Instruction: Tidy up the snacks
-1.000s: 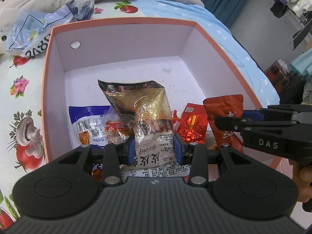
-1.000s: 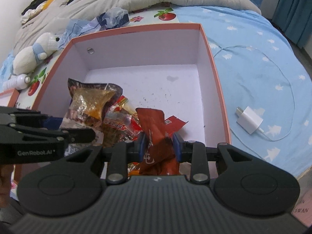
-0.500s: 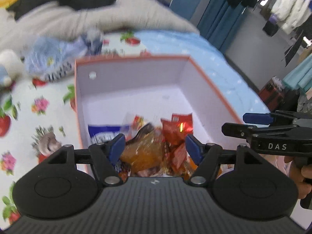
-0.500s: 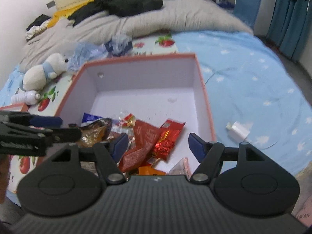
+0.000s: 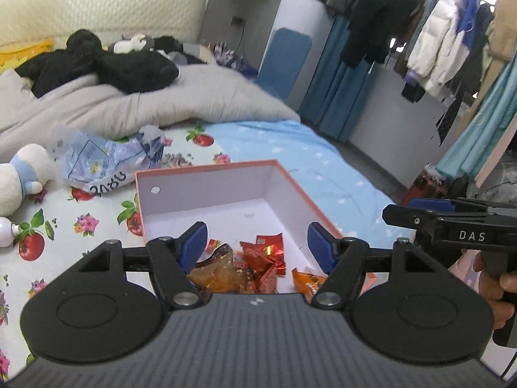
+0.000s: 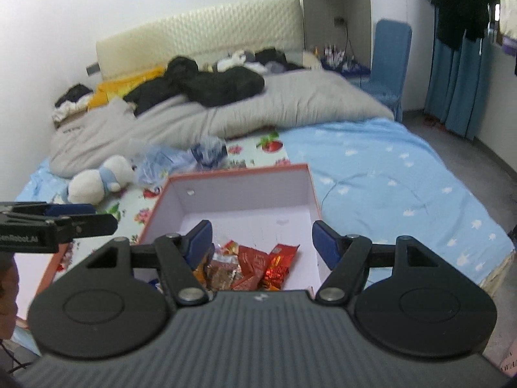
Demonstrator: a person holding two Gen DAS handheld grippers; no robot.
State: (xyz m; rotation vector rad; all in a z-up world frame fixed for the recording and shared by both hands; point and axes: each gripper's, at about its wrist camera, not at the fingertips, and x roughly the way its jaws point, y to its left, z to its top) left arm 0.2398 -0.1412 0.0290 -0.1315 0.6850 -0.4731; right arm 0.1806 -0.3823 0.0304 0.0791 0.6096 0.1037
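Left gripper (image 5: 257, 242): your jaws stand released, nothing between the blue pads
Right gripper (image 6: 261, 241): your jaws stand released too, pads bare
Snacks (image 5: 255, 263): heaped below and beyond both jaw gaps, at the near end of the box floor; red foil packets (image 6: 274, 263) to the right of an amber bag (image 5: 215, 273)
Box (image 5: 206, 168): pink-rimmed, white inside, on the bed ahead of your jaws; far half bare
Plush toy (image 6: 97, 181): left of the box, well clear of the jaws
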